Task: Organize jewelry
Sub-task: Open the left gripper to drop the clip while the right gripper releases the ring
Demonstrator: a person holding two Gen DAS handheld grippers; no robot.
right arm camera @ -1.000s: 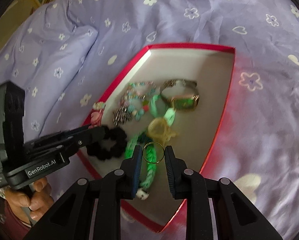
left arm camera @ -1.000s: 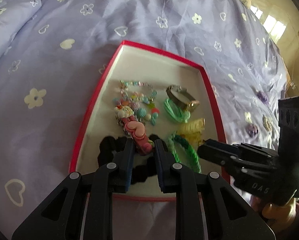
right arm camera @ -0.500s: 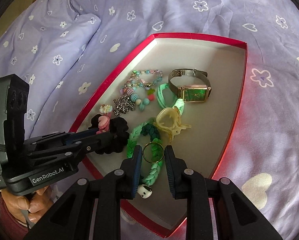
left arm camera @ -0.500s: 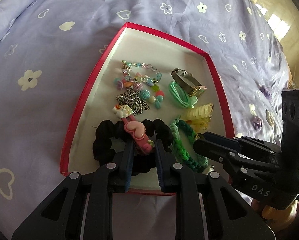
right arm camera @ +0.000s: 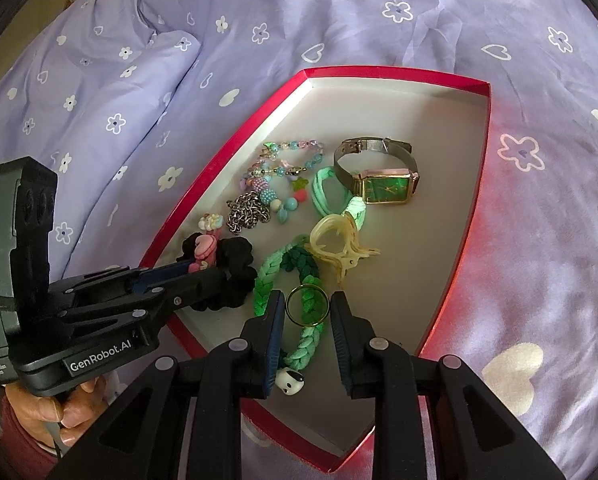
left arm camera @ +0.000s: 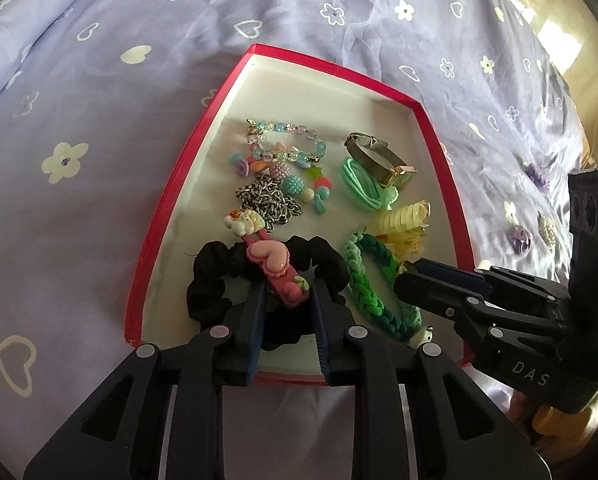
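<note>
Pink hair clip [left arm camera: 277, 270], stiff and light, sits clamped by its long sides in the left gripper [left arm camera: 287, 300] above the black scrunchie [left arm camera: 219, 276] in the red box [left arm camera: 155, 220]. From the right wrist, the right gripper [right arm camera: 306, 312] pinches a thin gold ring [right arm camera: 305, 305] across its rim over the green braid [right arm camera: 299, 268]; it looks slippery.

Colours in the red-rimmed box on lilac bedding

The box [right arm camera: 485, 168] has a red rim and white floor; the bedsheet [right arm camera: 379, 12] is lilac with white flowers and hearts. Inside lie a black scrunchie [left arm camera: 211, 276], a pink heart clip [left arm camera: 277, 266], a green-faced gold watch [right arm camera: 385, 188], a two-tone green braid [left arm camera: 369, 280], pastel beads [left arm camera: 287, 152], a silver chain [left arm camera: 269, 200], and a pale yellow claw clip [right arm camera: 335, 246].
</note>
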